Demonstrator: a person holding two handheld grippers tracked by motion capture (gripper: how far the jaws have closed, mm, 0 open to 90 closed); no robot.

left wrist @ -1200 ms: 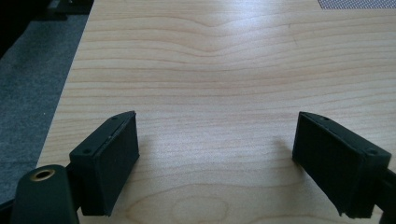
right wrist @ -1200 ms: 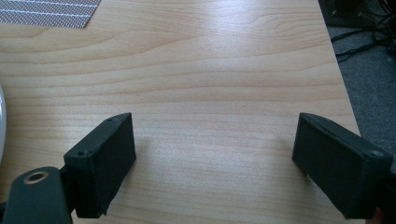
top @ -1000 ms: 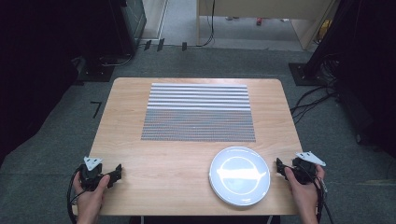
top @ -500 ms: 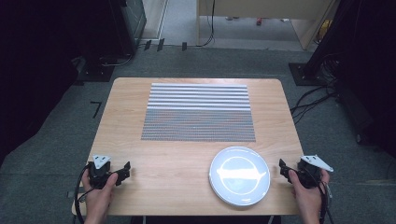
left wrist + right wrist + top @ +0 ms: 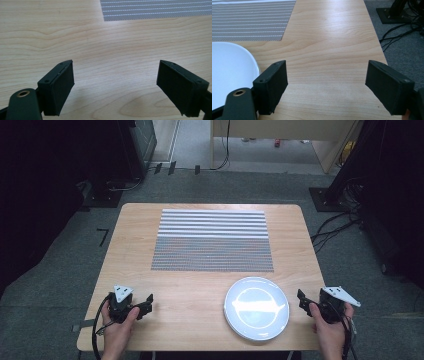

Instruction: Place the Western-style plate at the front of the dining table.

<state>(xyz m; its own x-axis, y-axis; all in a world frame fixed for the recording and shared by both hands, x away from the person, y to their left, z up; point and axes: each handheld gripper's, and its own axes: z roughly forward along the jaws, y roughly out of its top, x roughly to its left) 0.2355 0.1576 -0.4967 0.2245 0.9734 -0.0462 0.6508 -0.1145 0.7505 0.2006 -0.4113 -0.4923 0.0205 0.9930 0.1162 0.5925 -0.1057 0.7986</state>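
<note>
Both black two-jaw grippers, left gripper [image 5: 146,301] and right gripper [image 5: 301,298], rest spread and empty at the near table corners, the round white ceramic plate [image 5: 256,307] just beside the right (likely staged for pickup), near the grey striped woven placemat [image 5: 212,240].

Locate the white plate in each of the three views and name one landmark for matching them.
High view: the white plate lies at the table's near right, just below the striped mat, left of the right gripper.
Left gripper view: the plate is not in this picture; a mat corner sits at top right.
Right gripper view: the plate's rim curves in at the left edge, beside the left jaw.
Shared landmark: the striped mat.
</note>
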